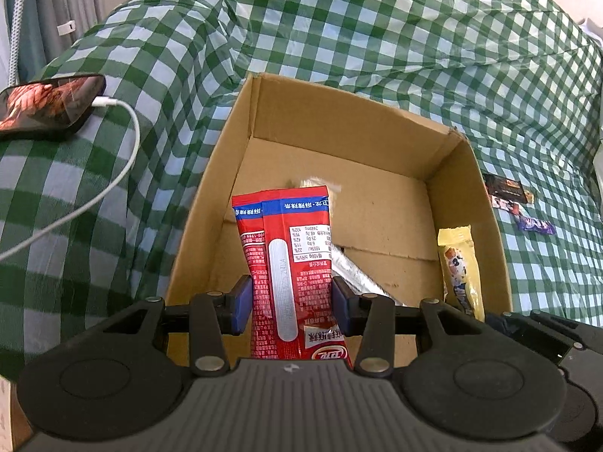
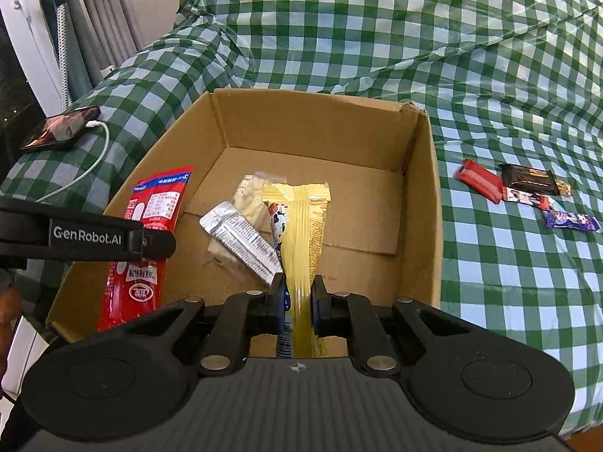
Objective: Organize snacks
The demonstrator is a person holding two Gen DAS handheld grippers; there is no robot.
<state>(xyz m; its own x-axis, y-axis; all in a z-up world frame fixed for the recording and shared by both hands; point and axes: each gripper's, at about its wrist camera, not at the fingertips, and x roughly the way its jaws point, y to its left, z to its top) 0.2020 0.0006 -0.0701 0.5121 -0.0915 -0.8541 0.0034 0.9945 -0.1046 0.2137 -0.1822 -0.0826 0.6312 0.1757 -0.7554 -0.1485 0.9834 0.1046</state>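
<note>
The left hand-held gripper (image 1: 290,303) grasps a red snack packet (image 1: 292,263) over the near left of the cardboard box (image 2: 422,188). The right hand-held gripper (image 2: 297,301) clamps a yellow snack packet (image 2: 301,233) above the box's near middle. A silver packet (image 2: 241,243) lies inside; four small snacks (image 2: 524,192) rest on the checkered cloth (image 2: 377,37), right of the box.

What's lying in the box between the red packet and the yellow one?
In the right wrist view, a silver packet on a clear one lies between the red packet and yellow packet.
</note>
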